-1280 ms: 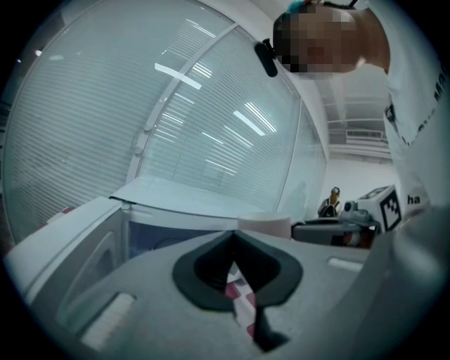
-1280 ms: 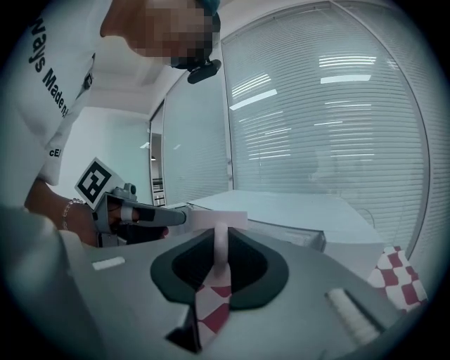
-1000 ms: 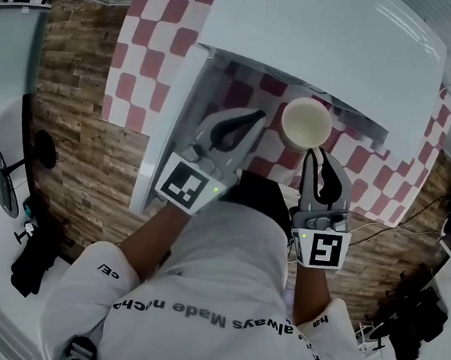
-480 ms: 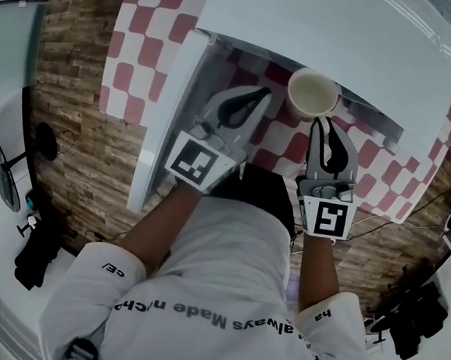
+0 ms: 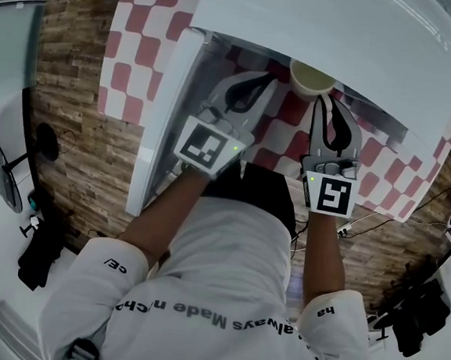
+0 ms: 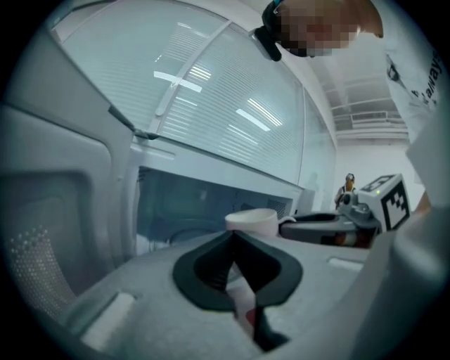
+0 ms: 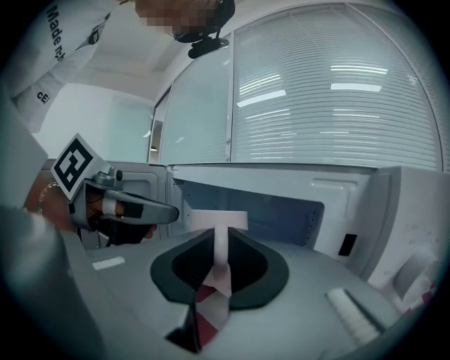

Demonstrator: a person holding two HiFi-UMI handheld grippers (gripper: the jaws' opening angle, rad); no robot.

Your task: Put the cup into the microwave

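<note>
Cup (image 5: 311, 78): white, with a handle, judged stiff, smooth and breakable; no contents are seen, so light weight is assumed. The handle is the natural hold, though a cup pinched there may swing about the grip.

Right hand-held gripper (image 5: 326, 100): jaws closed on the cup's handle, as shown in the right gripper view. The cup is carried upright at the mouth of the open microwave (image 5: 333, 28), above the checked cloth (image 5: 279, 145).

Left hand-held gripper (image 5: 267, 79): jaws brought together, nothing held; it is positioned beside the microwave door (image 5: 164, 115).

Against 1.0 s ago: the cup is further forward, its rim now partly hidden under the microwave's top edge. Both hand-held grippers have advanced.
</note>
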